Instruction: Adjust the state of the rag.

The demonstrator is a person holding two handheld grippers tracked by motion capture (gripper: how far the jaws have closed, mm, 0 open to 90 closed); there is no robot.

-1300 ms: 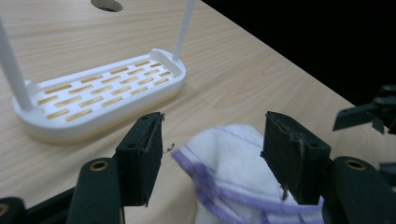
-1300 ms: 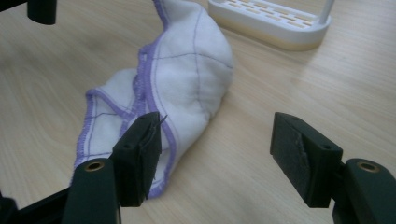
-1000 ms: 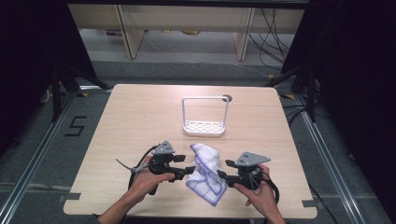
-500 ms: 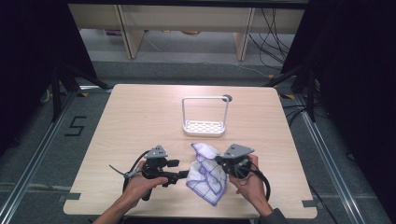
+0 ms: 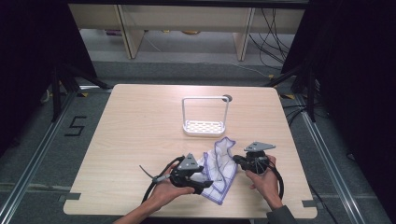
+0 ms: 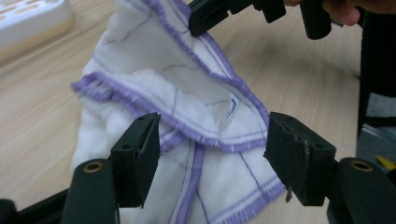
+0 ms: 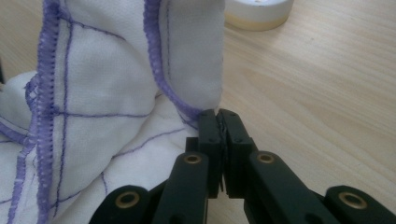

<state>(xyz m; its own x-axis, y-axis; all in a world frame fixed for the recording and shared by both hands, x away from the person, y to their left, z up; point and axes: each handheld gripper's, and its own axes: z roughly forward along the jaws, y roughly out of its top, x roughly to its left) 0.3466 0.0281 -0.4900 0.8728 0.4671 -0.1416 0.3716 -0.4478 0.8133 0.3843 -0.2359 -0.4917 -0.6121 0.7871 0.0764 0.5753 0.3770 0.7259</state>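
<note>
Near the front edge of the wooden table (image 5: 135, 130), between the two grippers, lies a crumpled white cloth with purple stitched edging (image 5: 218, 168). One corner of it rises toward the white rack (image 5: 204, 115), which stands just behind it at mid-table. The right gripper (image 5: 237, 159) has its jaws pressed together on the cloth's purple hem, as the right gripper view shows, with a fold of the fabric standing upright just beyond the fingertips. Those jaws have just been closing onto that edge. The left gripper (image 6: 212, 137) holds its jaws apart, one on either side of a bunched fold of the cloth, the pads not pressing it. A person's hand holds each gripper, forearms coming in from the table's front edge.
</note>
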